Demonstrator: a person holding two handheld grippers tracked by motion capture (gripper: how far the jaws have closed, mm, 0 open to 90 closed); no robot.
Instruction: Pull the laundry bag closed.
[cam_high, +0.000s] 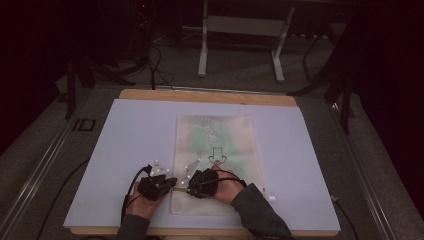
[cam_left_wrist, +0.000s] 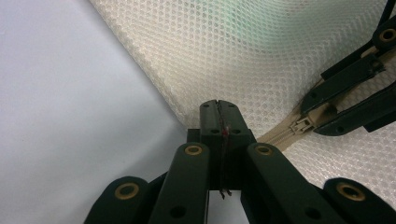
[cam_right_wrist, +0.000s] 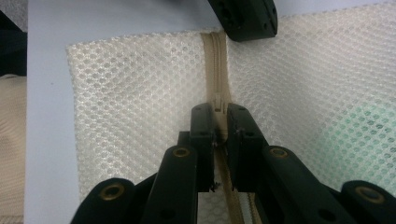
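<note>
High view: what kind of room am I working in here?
Probably a lab or recording studio, not a home: a foam-covered table, dark surroundings, cables on the carpet, a bare white stand behind.

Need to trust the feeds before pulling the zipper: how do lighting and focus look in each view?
High view: dim, soft, dark surroundings; mesh bag readable. Left gripper view: bright, mesh sharp, near fingers soft. Right gripper view: zipper and mesh crisp, evenly lit, no glare.
</note>
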